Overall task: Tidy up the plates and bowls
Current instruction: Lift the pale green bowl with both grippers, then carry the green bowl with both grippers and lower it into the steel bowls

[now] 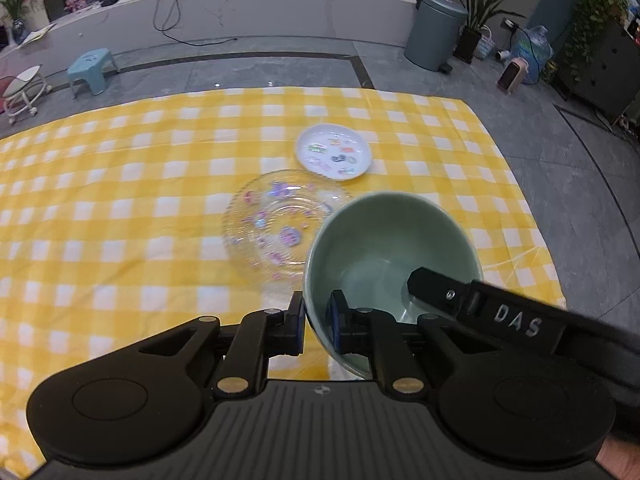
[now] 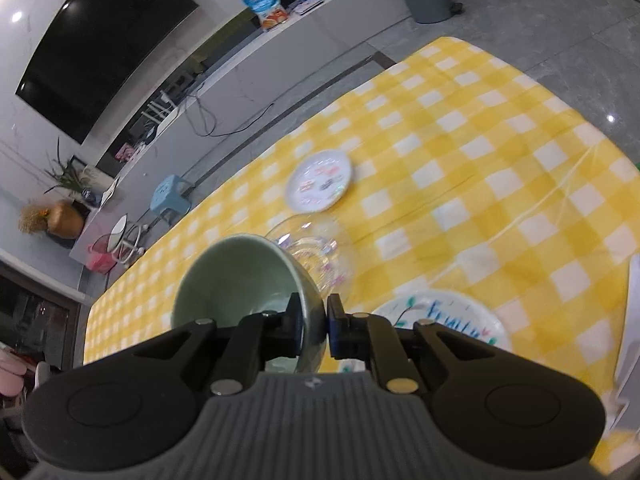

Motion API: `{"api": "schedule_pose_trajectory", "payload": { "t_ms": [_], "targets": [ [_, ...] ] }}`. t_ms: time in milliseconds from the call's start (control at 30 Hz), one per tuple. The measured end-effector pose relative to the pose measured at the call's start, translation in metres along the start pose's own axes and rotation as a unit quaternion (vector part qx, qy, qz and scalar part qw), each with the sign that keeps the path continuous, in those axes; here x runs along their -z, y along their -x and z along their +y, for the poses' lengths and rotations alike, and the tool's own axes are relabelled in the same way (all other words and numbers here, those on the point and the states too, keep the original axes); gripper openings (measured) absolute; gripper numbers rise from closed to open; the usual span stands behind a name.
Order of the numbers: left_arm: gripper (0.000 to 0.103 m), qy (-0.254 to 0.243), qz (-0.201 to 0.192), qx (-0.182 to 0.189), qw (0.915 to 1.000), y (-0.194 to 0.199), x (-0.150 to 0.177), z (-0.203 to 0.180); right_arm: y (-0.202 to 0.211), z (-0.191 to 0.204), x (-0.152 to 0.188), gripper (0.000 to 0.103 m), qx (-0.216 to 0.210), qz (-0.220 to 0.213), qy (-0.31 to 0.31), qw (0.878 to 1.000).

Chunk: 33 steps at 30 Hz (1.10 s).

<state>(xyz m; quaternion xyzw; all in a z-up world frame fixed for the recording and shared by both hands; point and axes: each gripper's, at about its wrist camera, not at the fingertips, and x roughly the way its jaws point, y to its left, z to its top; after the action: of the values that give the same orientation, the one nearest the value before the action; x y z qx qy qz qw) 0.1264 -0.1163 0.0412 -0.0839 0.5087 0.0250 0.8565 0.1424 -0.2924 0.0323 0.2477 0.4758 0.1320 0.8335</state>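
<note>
A pale green bowl [image 1: 384,248] is held above the yellow checked cloth [image 1: 120,208]. My left gripper [image 1: 316,328] is shut on its left rim. My right gripper [image 2: 314,326] is shut on the right rim of the same bowl [image 2: 236,276]; one of its fingers [image 1: 436,292] reaches inside the bowl in the left wrist view. A clear glass plate with coloured stickers [image 1: 276,224] lies just beyond the bowl, and it also shows in the right wrist view [image 2: 320,248]. A small white plate with stickers [image 1: 334,152] lies farther back [image 2: 320,186].
A white plate with blue lettering [image 2: 444,316] lies on the cloth [image 2: 480,160] near my right gripper. A white object [image 2: 634,320] sits at the right edge. Beyond the cloth are a grey floor, a blue stool [image 1: 90,68] and a grey bin [image 1: 434,32].
</note>
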Motion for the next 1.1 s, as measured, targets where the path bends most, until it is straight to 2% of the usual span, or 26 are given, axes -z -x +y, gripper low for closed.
{"api": "schedule_pose_trajectory", "payload": {
  "t_ms": [267,667,1100],
  "targets": [
    [0.014,0.005,-0.013,-0.010,0.9999,0.032,0.017,0.022,0.010,0.025,0.035,0.010,-0.009,0.016,0.001,1.000],
    [0.014,0.029,-0.044,-0.002,0.9986,0.087,0.041,0.073,0.051,0.095,0.064,0.009,-0.013,0.002,0.060,0.998],
    [0.014,0.077,-0.029,-0.005,0.9966,0.101,0.077,0.144,0.040,0.154,0.123,0.010,-0.015,0.033,0.110,0.993]
  ]
}}
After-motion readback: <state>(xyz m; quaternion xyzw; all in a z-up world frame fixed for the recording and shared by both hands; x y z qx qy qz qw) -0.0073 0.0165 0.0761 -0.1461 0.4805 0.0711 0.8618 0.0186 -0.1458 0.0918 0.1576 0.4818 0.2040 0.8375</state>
